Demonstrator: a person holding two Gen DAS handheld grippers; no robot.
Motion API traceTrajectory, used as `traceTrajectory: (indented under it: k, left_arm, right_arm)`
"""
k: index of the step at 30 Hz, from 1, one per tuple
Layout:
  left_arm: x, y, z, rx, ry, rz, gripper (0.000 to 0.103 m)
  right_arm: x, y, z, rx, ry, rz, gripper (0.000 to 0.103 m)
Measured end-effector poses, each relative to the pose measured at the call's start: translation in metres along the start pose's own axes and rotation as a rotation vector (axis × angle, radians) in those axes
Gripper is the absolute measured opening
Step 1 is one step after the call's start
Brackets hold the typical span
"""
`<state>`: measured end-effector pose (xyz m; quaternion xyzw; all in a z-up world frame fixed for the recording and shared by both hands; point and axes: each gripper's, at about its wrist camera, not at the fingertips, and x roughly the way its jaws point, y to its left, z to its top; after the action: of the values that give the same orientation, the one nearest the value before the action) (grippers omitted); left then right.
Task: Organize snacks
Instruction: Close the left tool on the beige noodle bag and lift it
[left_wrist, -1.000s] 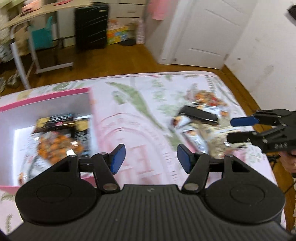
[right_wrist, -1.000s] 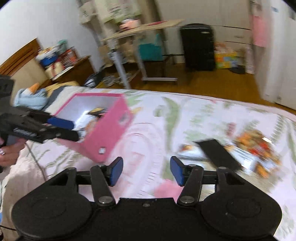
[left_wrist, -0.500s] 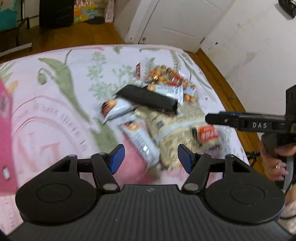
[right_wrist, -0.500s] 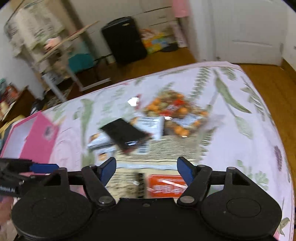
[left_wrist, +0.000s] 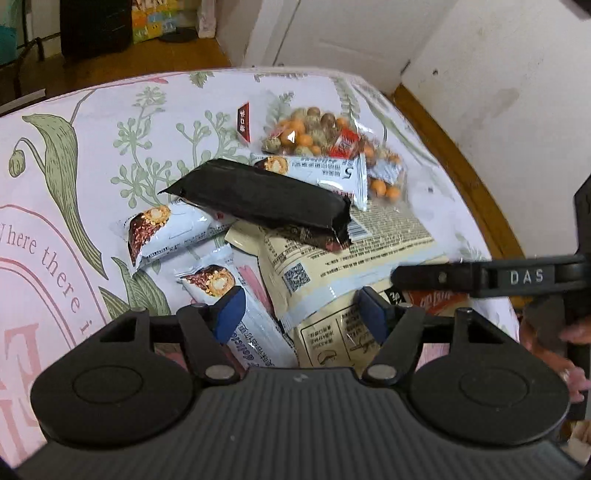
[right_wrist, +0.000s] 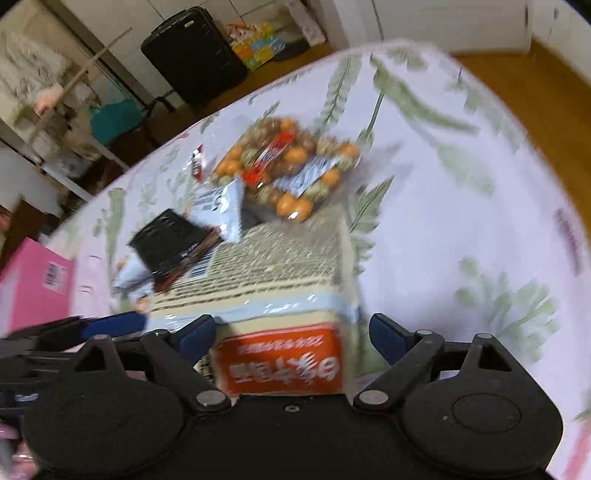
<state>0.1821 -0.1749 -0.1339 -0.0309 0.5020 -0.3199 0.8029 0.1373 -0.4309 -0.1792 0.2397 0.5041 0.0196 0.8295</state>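
- left wrist cam sits right behind its own tool (left_wrist: 299, 314), angled steeply down, close over the snack pile (left_wrist: 295, 206) on the bed (left_wrist: 110, 122)
- right wrist cam does the same, blurrier, tilted
- both catch the black wrapper (left_wrist: 258, 197) (right_wrist: 168, 240) and nut bag (left_wrist: 314, 133) (right_wrist: 284, 162)

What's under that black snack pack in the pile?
The black pack lies across a white roll-cake wrapper, another white wrapper and the big beige bag. Anything beneath its middle is covered.
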Motion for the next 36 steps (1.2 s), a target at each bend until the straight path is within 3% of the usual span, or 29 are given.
traceTrajectory:
  k: [2,4,9,21,30,36]
  left_arm:
    - [-0.002,0.0,-0.002,-0.01,0.014,-0.044,0.065]
    - [-0.002,-0.002,-0.005,-0.035,0.075,-0.147,0.063]
    - [-0.006,-0.013,-0.023,0.056,0.1,-0.101,0.065]
    - [-0.065,0.012,-0.04,-0.054,0.115,-0.146,0.064]
    - [-0.112,0.014,-0.063,-0.009,0.116,-0.082,0.064]
    - [-0.145,0.032,-0.083,-0.043,0.101,-0.025,0.064]
  right_arm:
    - [0.0,0.003,-0.004,-0.013,0.012,0.029,0.083]
    - [-0.003,0.011,-0.009,-0.034,0.03,0.033,0.078]
    - [-0.007,0.035,-0.022,-0.083,0.094,-0.015,0.074]
    - [-0.038,0.07,-0.049,-0.144,0.13,0.061,0.066]
    - [-0.049,0.103,-0.069,-0.21,0.171,0.105,0.065]
    - [-0.046,0.137,-0.084,-0.284,0.217,0.156,0.065]
